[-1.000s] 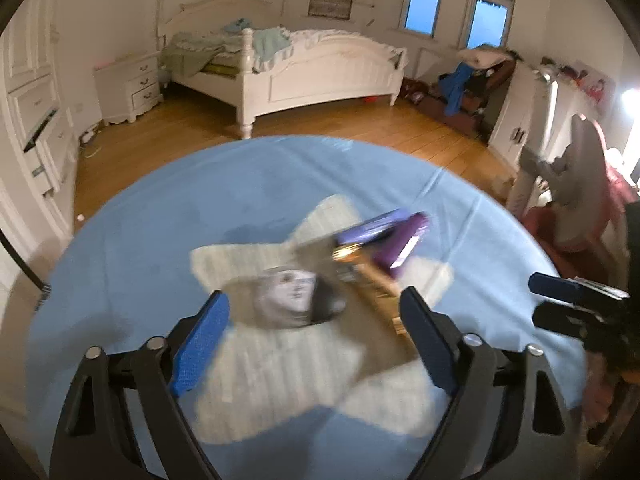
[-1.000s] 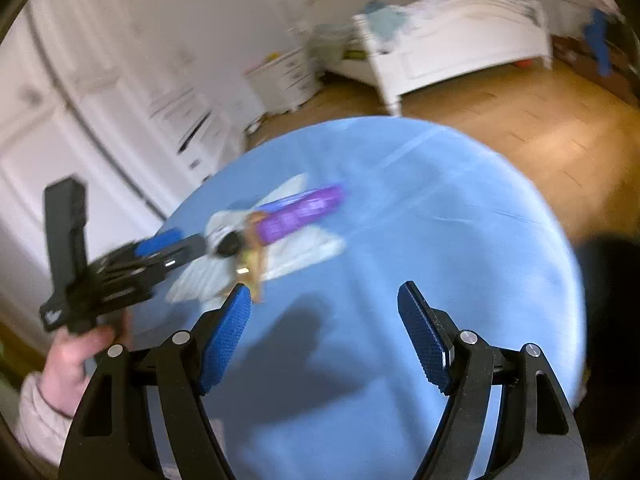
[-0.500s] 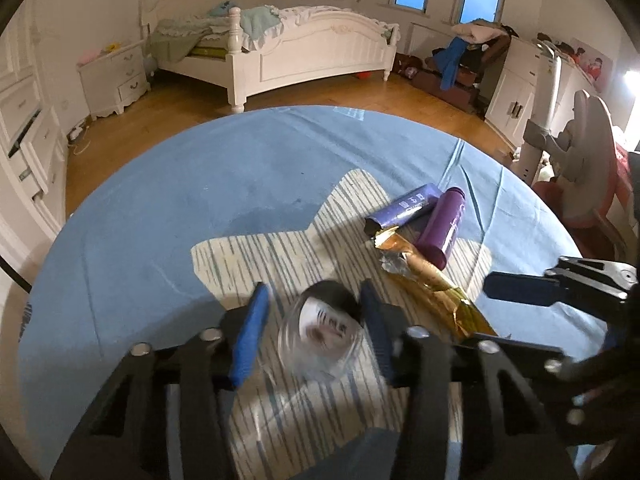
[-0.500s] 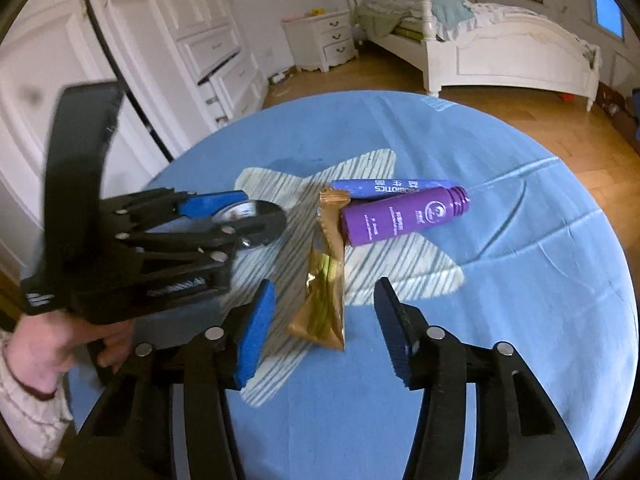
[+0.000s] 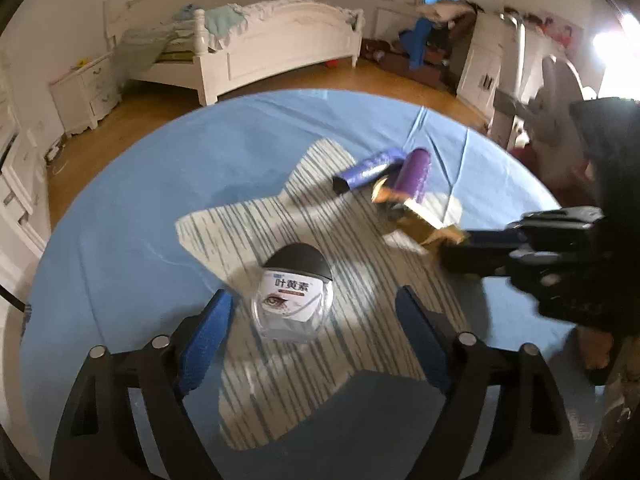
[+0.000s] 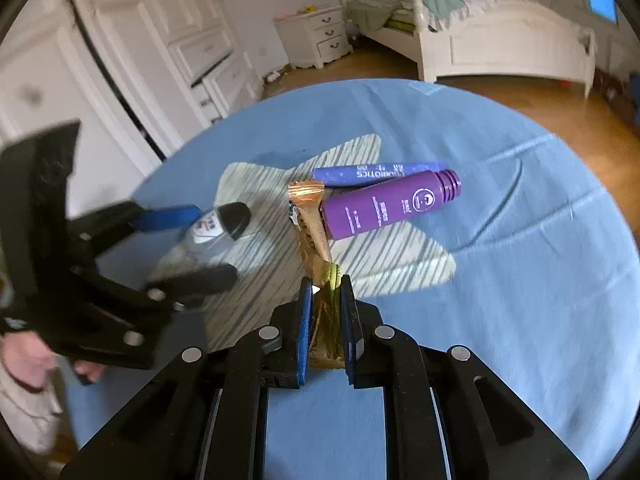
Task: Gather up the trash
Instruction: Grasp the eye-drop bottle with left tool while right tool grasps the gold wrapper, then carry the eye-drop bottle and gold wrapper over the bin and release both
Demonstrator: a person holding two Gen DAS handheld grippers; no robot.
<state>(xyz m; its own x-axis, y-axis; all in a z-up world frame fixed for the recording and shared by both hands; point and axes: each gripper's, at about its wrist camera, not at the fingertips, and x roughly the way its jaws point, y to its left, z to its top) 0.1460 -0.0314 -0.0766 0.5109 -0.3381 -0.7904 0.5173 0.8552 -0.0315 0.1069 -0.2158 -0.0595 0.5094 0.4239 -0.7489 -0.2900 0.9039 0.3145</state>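
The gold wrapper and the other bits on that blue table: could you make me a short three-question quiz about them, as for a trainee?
1. True or false: the right gripper is shut on the gold wrapper.
2. Which thing lies between the fingers of the left gripper?
A. the purple bottle
B. the blue tube
C. the small clear jar with a black lid
3. Fill in: the purple bottle lies on its ____, with its cap missing.

Key:
1. True; its blue pads pinch the wrapper's near end.
2. C; the left gripper is opening and the pads do not press on the jar.
3. Side.
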